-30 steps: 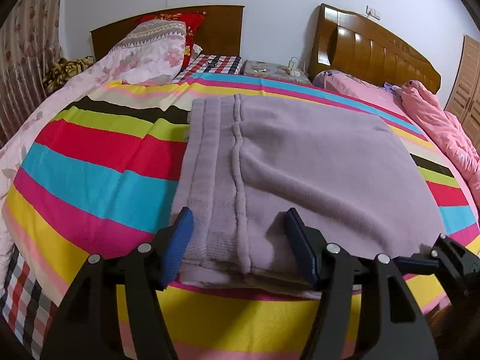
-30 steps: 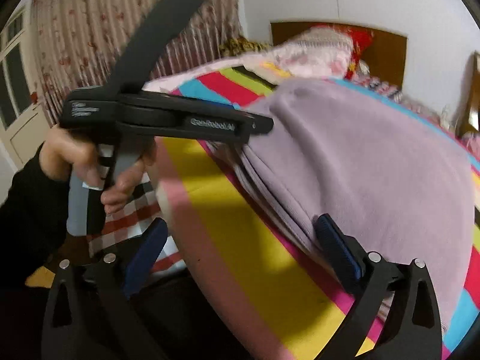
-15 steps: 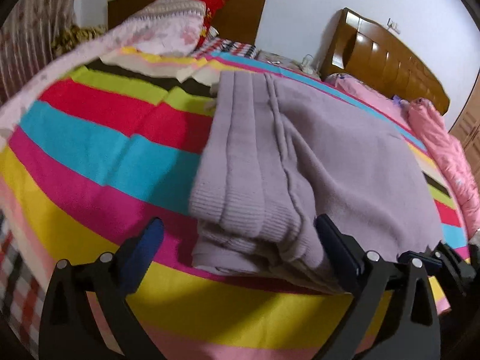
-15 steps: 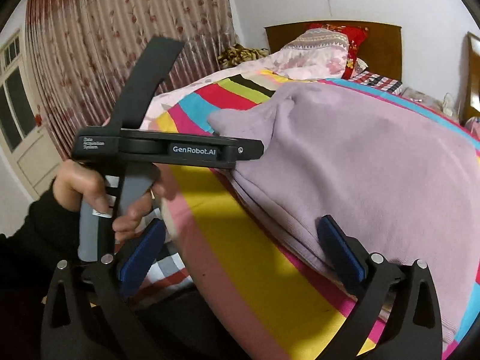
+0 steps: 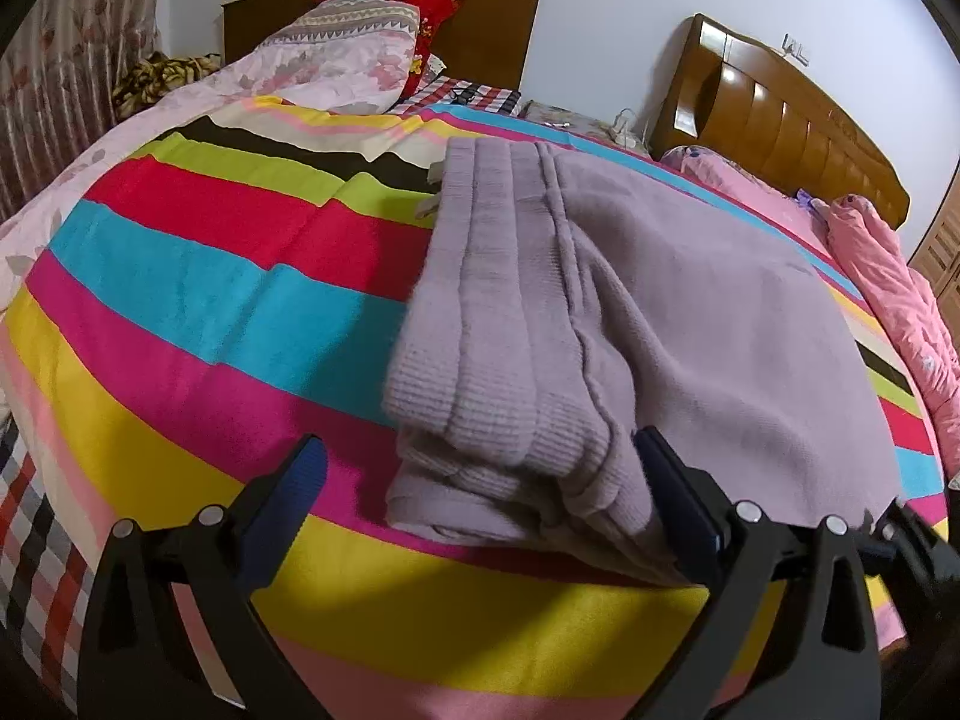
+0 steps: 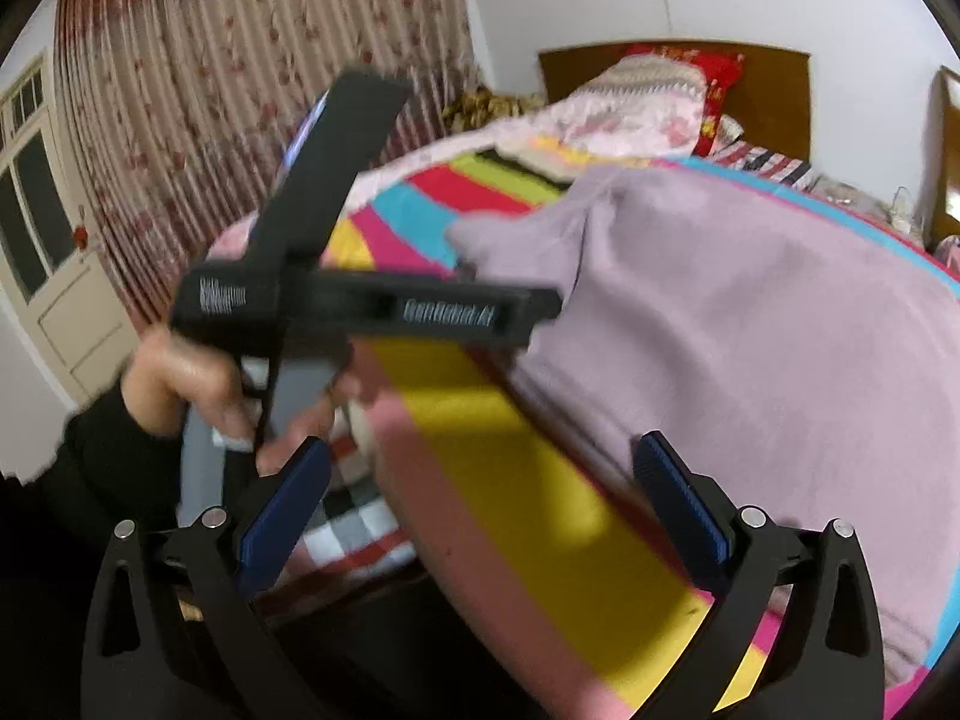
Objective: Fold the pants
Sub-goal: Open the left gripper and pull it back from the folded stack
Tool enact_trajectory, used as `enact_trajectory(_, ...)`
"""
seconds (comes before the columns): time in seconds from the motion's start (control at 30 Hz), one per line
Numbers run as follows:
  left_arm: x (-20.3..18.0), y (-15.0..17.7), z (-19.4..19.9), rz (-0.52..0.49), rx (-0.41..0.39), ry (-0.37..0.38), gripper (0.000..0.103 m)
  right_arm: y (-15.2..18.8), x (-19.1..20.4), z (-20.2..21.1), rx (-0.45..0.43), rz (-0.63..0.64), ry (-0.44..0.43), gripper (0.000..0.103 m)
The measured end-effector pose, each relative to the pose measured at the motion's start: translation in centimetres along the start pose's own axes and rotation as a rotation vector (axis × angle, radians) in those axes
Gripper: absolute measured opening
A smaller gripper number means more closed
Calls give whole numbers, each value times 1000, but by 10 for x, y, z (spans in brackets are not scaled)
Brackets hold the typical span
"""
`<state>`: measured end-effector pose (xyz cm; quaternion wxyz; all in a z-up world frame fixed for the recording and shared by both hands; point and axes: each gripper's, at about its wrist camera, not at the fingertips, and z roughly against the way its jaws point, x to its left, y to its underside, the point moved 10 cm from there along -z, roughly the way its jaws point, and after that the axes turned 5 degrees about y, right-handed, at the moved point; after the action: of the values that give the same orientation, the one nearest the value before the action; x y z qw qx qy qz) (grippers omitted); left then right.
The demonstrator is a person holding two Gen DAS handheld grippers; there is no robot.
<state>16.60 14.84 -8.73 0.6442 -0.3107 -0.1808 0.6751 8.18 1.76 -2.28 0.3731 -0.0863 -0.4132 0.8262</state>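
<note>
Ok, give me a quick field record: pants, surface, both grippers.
pants: lilac pants, folded in layers, ribbed cuff ends toward the camera
surface: striped blanket on the bed
left gripper: jaws have just been opening, now wide; cuff edge lies between the pads, not pinched
right gripper: open, nothing held, over the blanket's near edge

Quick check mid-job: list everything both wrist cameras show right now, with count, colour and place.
Pants: one, lilac, folded on the blanket.
Blanket: one, multicolour stripes, covering the near bed.
Pillows: two, pink floral in front of red, at the dark headboard.
Quilt: one, pink, on the second bed, right.
Curtain: one, floral, far left.
Door: one, cream, beside the curtain.
Left tongs: open, at the pants' near corner.
Right tongs: open, empty.
Left hand: gripping the left handle.
</note>
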Motion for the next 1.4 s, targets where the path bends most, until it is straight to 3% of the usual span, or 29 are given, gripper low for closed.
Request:
enact_trajectory(0.13, 0, 1, 0, -1, -5, -14, 102, 5, 8, 8, 33, -24, -57, 99)
enact_trajectory(0.23, 0, 1, 0, -9, -15, -30, 102, -5, -9, 34, -80, -39, 42, 99)
enact_trajectory(0.33, 0, 3, 1, -7, -21, -40, 102, -7, -37, 52, -145, -141, 80, 99)
enact_trajectory(0.43, -1, 3, 1, -9, -25, -53, 102, 13, -67, 46, -70, -226, 145, 99)
enact_trajectory(0.57, -4, 4, 2, -21, -32, -82, 102, 25, -62, 47, -61, -153, 163, 99)
enact_trajectory(0.63, -4, 3, 2, -25, -32, -98, 102, 24, -60, 50, -70, -170, 151, 99)
enact_trajectory(0.7, -4, 2, 2, -26, -31, -104, 102, 26, -57, 53, -68, -235, 63, 99)
enact_trajectory(0.77, -4, 2, 2, -31, -34, -111, 102, 29, -56, 61, -77, -278, 28, 99)
enact_trajectory(1.03, -11, 0, 10, -68, -66, -181, 102, 26, -66, 122, -219, -340, 78, 99)
enact_trajectory(1.2, -15, -1, 25, -100, -79, -220, 102, 43, -92, 152, -277, -438, 131, 99)
enact_trajectory(1.3, -22, -2, 56, -137, -159, -296, 102, 56, -107, 160, -285, -508, 151, 99)
enact_trajectory(1.4, -37, -12, 107, -232, -328, -411, 102, 61, -118, 160, -282, -553, 178, 99)
